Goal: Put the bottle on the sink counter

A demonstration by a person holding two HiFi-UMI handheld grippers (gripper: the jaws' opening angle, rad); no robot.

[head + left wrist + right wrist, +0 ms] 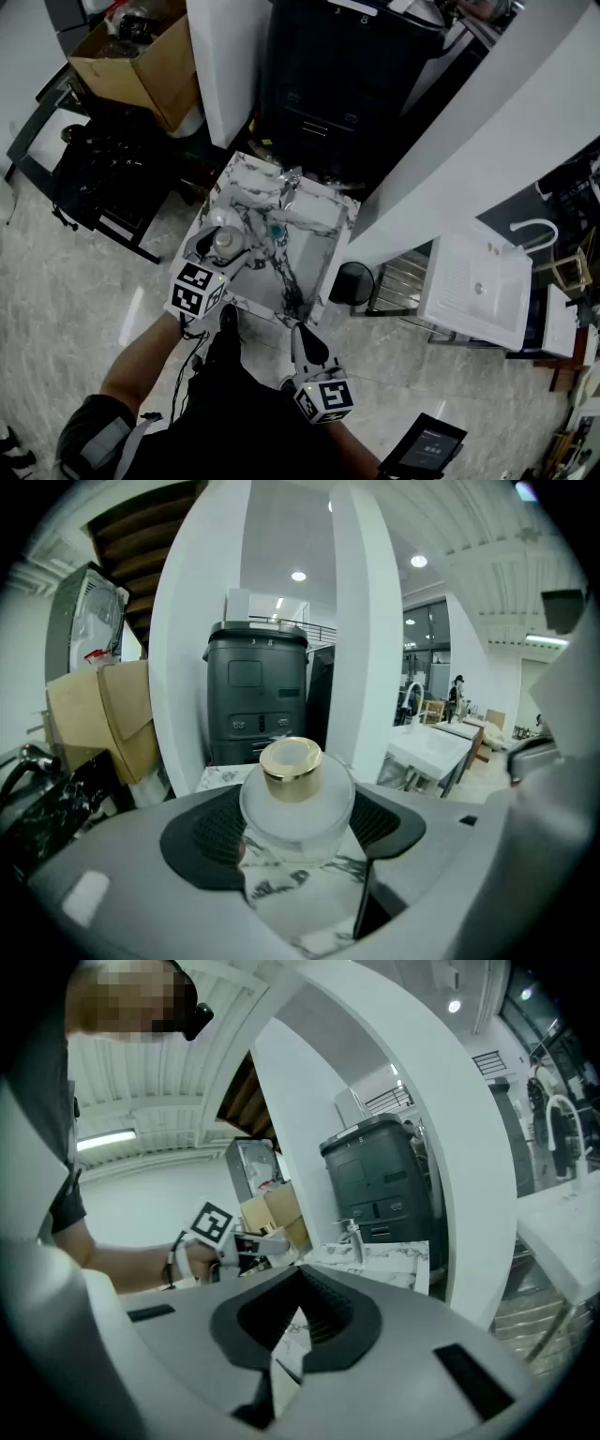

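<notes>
A round frosted glass bottle (295, 794) with a gold cap stands upright between the black pads of my left gripper (300, 822). The jaws stand wide, and I cannot make out any squeeze on the glass. In the head view the bottle (225, 241) is over the near left part of the marble sink counter (314, 225), with the left gripper (223, 247) around it. My right gripper (302, 339) hangs at the counter's near edge, shut and empty. In its own view the right gripper's (292, 1283) pads meet at the tips, and the left gripper (225, 1237) shows beyond.
A chrome faucet (291, 183) stands at the counter's back. A black bin (354, 281) sits on the floor to its right, a white sink unit (473, 286) farther right. A dark cabinet (328, 84) and white pillars stand behind, a cardboard box (141, 56) at far left.
</notes>
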